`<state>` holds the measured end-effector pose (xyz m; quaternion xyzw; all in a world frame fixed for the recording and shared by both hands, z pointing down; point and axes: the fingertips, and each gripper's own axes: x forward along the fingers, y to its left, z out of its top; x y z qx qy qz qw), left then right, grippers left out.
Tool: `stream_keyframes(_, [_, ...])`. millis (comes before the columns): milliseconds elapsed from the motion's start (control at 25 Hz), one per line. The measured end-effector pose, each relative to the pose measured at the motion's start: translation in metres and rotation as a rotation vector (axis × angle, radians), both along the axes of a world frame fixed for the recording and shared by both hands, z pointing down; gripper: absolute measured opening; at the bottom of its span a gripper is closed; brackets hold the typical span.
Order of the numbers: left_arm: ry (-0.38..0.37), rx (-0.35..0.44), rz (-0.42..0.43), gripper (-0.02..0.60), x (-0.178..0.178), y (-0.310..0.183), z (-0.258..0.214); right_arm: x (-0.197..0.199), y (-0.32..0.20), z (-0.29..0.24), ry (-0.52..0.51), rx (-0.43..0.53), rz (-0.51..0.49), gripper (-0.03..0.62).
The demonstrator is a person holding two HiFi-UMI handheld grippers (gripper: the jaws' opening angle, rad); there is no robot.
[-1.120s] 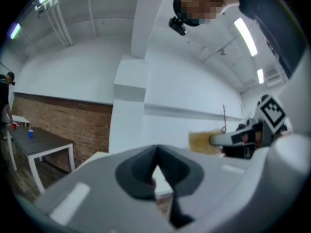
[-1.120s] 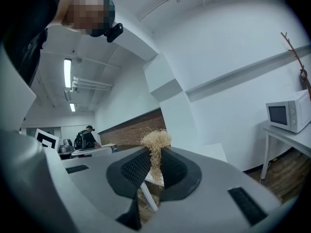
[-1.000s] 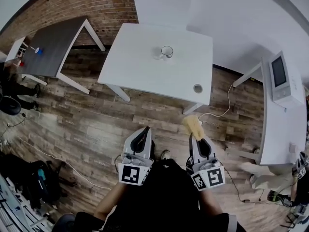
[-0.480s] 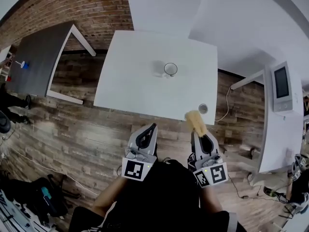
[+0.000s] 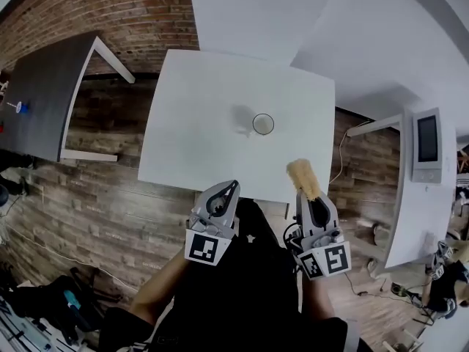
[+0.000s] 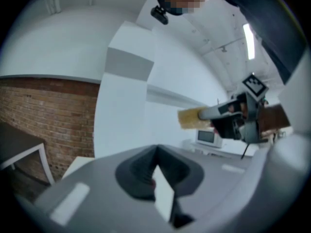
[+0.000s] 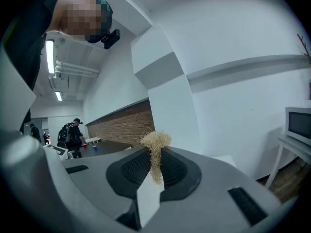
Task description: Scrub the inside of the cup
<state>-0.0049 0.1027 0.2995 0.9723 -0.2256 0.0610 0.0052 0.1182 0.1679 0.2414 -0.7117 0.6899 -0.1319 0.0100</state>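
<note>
A clear cup (image 5: 263,124) stands upright near the middle of the white table (image 5: 190,116) in the head view. My right gripper (image 5: 313,202) is shut on a straw-coloured scrubber (image 5: 303,177), which sticks out past its jaws over the table's near edge; the same fibrous scrubber (image 7: 155,152) shows pinched between the jaws in the right gripper view. My left gripper (image 5: 226,193) is shut with nothing in it, just off the table's near edge. From the left gripper view, the right gripper (image 6: 238,120) and its scrubber (image 6: 192,117) hang at the right. Both grippers are well short of the cup.
A dark grey table (image 5: 40,94) stands at the left over the wood floor. A white counter with a microwave (image 5: 426,144) runs along the right. In the right gripper view a person with a backpack (image 7: 69,134) stands far off by a table with red and blue cups.
The view has closed in on the white table: it and the cup now lie lower and nearer. Both grippers have reached the table's near edge, the scrubber still held.
</note>
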Motion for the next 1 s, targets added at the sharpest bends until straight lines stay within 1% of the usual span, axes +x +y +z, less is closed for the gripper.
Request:
stream_keyframes(120, [-0.033, 0.003, -0.009, 0.005, 0.019, -0.015, 0.018, 0.020, -0.026, 0.009, 0.009, -0.019, -0.032, 0.037])
stream_keyframes(240, [-0.044, -0.041, -0.027, 0.006, 0.039, -0.030, 0.034, 0.039, -0.050, 0.019, 0.013, -0.054, -0.095, 0.037])
stream_keyframes(320, [-0.063, -0.060, -0.017, 0.006, 0.052, -0.040, 0.043, 0.051, -0.066, 0.026, 0.027, -0.075, -0.141, 0.037])
stream_keyframes(400, [-0.090, -0.080, -0.011, 0.031, 0.065, -0.052, 0.056, 0.062, -0.081, 0.034, 0.048, -0.091, -0.181, 0.037])
stream_keyframes(480, [-0.131, -0.092, -0.010, 0.071, 0.075, -0.063, 0.076, 0.069, -0.095, 0.043, 0.081, -0.120, -0.224, 0.037])
stream_keyframes(600, [-0.232, -0.086, -0.004, 0.103, 0.085, -0.076, 0.118, 0.070, -0.110, 0.067, 0.117, -0.224, -0.306, 0.037])
stream_keyframes(680, [-0.305, -0.092, 0.014, 0.120, 0.094, -0.084, 0.154, 0.070, -0.116, 0.089, 0.112, -0.316, -0.372, 0.037])
stream_keyframes(760, [-0.357, -0.113, 0.025, 0.133, 0.101, -0.090, 0.187, 0.069, -0.120, 0.107, 0.105, -0.394, -0.422, 0.037])
stream_keyframes(880, [-0.418, -0.112, 0.053, 0.137, 0.108, -0.098, 0.222, 0.069, -0.127, 0.128, 0.137, -0.493, -0.465, 0.037])
stream_keyframes(1000, [-0.469, -0.105, 0.117, 0.140, 0.119, -0.103, 0.246, 0.070, -0.138, 0.146, 0.160, -0.573, -0.474, 0.037])
